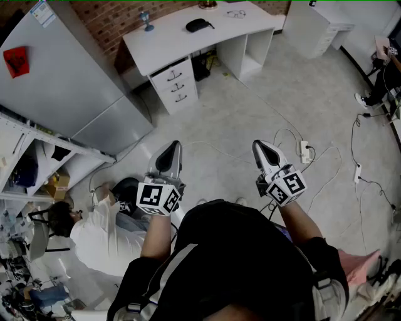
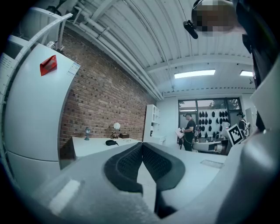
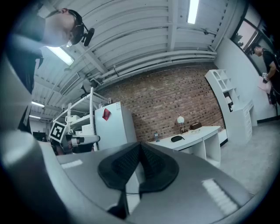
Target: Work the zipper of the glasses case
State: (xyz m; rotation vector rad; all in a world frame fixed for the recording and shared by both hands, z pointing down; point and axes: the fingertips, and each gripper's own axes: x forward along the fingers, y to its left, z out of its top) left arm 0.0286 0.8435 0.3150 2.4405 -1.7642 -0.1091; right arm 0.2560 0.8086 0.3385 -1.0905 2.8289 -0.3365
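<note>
Head view: the person is standing well back from the desk (image 1: pixel 164 45), holding both grippers out level. The left gripper (image 1: pixel 170 152) and right gripper (image 1: pixel 264 150) are both showing jaws pressed together with nothing between them. The case (image 1: pixel 198 25) is lying dark on the white desktop, near the wall side, with glasses (image 1: pixel 236 13) just off to its right. Cables (image 1: pixel 294 141) are trailing over the floor on the way there.

Left gripper view: the pads are meeting tip to tip and are gripping nothing. The case (image 2: pixel 111 142) is showing small beyond them on the far desk.

Right gripper view: the jaws are likewise closed flat on each other, empty. The case (image 3: pixel 177 138) is sitting on the desk, well apart from the tips.

Step in hand, as I judge it, is the approach, as no work on the zipper is under way. To do it well:
- Walk in clear of the cables.
- Spread both sets of jaws before reaching.
- Pin the case body with one gripper so it isn't sliding.
- Pinch the pull tab with the other.

The pull is too small to make out from here, so find it up close before committing.
</note>
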